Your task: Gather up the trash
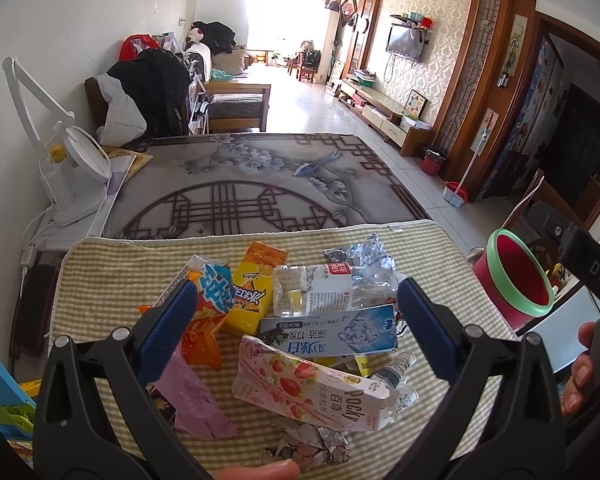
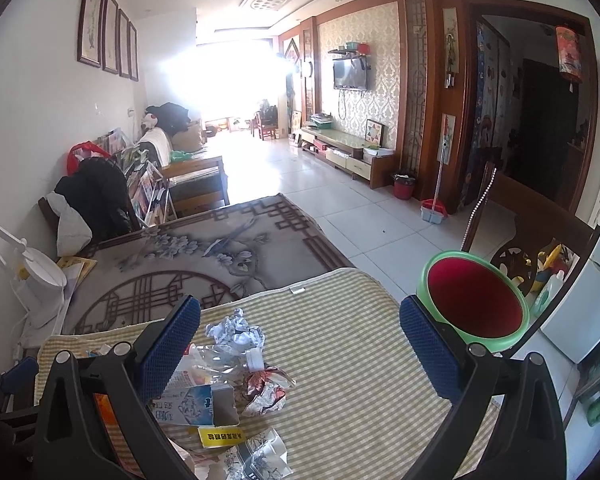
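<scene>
At the far left of the left wrist view, a white desk lamp is seen standing beside the patterned grey cloth that lies beyond the work area. A yellow-checked mat is spread nearest the camera, and the trash is heaped on its near left part. From left to right, an orange wrapper and a pink plastic scrap are seen, then a blue-and-white packet and a yellow drink carton. Right of these, a crushed clear plastic bottle with a white label is laid on its side, above a blue-and-white flattened box. A torn pink Pocky box, printed with strawberries, lies nearest, with crumpled foil below it and more foil farther off. The left gripper is held wide apart over the heap, nothing between its blue pads. At the right edge, a red bin with a green rim is set off the mat. The right gripper is likewise spread, empty, above the bare mat.
</scene>
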A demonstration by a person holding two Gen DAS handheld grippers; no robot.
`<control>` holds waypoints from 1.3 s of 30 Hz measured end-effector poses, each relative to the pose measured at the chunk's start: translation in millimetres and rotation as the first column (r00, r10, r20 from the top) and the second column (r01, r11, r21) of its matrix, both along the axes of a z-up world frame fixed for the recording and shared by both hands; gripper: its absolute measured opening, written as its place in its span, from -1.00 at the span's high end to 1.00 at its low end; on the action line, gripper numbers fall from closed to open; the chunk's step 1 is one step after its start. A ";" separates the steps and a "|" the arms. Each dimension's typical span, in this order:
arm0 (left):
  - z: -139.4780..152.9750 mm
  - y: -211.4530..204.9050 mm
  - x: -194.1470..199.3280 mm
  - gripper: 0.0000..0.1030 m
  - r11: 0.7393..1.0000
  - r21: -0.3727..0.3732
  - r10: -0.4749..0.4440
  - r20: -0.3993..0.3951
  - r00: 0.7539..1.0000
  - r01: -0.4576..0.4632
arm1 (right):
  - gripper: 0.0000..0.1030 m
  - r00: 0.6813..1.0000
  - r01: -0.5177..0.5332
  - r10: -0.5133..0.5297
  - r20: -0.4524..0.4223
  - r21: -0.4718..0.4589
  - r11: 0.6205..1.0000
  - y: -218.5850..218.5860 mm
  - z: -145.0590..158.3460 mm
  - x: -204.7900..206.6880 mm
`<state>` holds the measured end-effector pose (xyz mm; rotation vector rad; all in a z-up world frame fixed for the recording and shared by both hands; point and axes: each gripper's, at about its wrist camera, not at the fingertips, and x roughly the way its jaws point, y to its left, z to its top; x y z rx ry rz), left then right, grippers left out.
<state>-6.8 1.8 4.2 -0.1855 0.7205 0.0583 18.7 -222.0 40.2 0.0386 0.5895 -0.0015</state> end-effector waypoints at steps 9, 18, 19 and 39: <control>0.0 -4.5 -1.0 -0.90 1.000 0.005 -0.010 0.001 1.000 0.010 | -0.86 1.000 0.004 -0.004 0.002 0.002 1.000 -3.0 1.0 -0.7; 2.9 -9.9 -3.6 -0.90 1.000 0.012 -0.007 0.005 1.000 0.007 | -0.86 1.000 0.004 -0.004 0.004 0.003 1.000 -3.8 0.4 -1.5; 3.0 -9.8 -3.9 -0.90 1.000 0.011 -0.005 0.005 1.000 0.005 | -0.86 1.000 0.003 -0.003 0.003 0.003 1.000 -3.7 0.5 -1.4; 1.1 -16.7 -2.7 -0.90 1.000 0.014 -0.011 -0.004 1.000 0.012 | -0.86 1.000 -0.001 0.001 -0.013 0.007 1.000 -11.2 -5.7 -4.6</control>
